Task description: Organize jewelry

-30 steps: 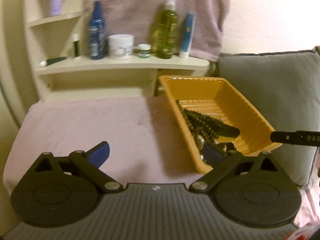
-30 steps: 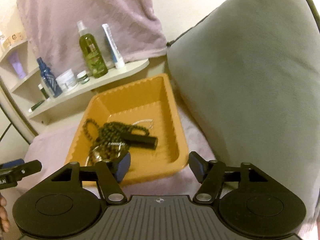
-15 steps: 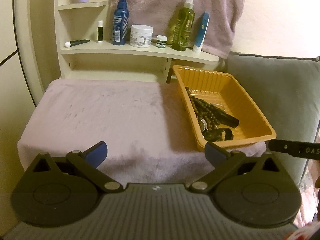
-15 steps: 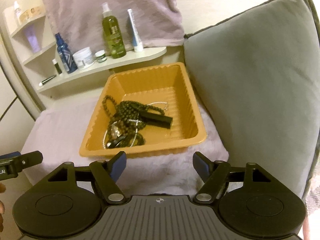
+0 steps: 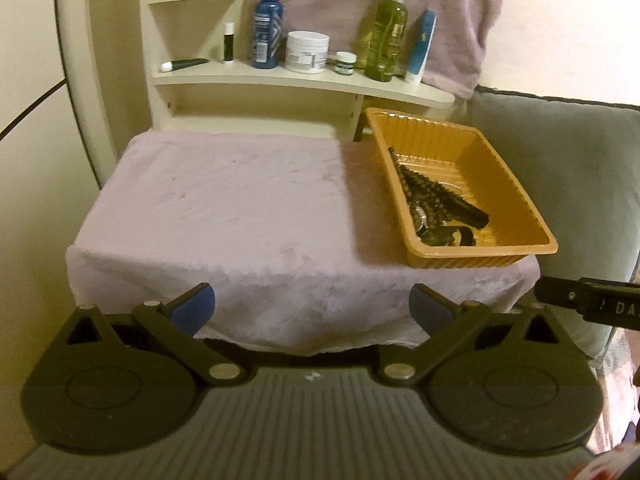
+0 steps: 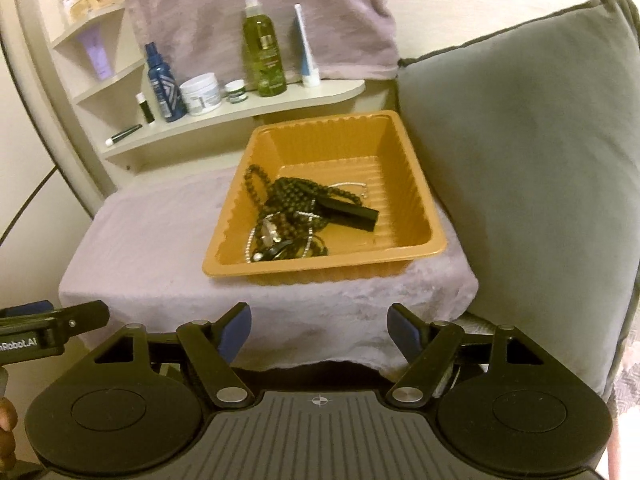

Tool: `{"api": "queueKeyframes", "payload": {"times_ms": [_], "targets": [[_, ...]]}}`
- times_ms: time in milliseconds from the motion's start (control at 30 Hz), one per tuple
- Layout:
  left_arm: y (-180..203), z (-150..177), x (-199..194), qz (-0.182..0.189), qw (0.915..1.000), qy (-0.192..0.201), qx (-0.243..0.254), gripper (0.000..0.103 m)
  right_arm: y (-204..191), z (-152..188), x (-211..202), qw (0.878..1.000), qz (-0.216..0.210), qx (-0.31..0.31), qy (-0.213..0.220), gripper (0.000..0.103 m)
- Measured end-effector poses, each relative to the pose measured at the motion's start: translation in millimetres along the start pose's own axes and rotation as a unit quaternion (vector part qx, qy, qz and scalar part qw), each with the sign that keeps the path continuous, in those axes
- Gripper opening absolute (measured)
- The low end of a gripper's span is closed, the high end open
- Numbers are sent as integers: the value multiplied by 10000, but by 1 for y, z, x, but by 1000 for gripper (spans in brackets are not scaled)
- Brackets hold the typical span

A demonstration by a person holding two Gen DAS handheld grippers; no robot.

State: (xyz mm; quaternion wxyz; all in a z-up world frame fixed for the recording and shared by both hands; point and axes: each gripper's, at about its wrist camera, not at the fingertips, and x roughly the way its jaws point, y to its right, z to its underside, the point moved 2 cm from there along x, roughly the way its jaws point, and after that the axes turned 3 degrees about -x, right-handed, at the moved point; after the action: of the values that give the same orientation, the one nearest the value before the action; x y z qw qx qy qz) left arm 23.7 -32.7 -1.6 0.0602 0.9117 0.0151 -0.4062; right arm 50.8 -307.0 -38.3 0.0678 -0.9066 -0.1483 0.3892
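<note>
Both tools are held back from the front edge of the cloth-covered surface [image 5: 224, 208]. Left tool [image 5: 312, 306] spread wide, nothing between its pads; right tool [image 6: 320, 326] likewise released and empty. All jewelry sits in the orange tray [image 6: 420, 216] at the surface's right side, just beside the grey cushion [image 6: 520, 168]: dark bead strands [image 6: 296, 196], a silvery chain [image 6: 352, 190] and a black bar-shaped piece [image 6: 352, 210], tangled together toward the tray's left half. Judgement: tray corrals loose pieces; bare cloth at left likely serves as sorting space.
</note>
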Motion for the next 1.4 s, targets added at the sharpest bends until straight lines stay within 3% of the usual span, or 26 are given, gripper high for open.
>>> {"api": "queueKeyframes", "payload": {"times_ms": [433,1400], "targets": [[2,5,-19,-91,9998,132,141,103,-26,-1,-4,9994,-174,-288,-37,75],[7,7,-18,-86,9996,175,210,103,-29,1,-3,9994,-181,-303,-58,75]]}}
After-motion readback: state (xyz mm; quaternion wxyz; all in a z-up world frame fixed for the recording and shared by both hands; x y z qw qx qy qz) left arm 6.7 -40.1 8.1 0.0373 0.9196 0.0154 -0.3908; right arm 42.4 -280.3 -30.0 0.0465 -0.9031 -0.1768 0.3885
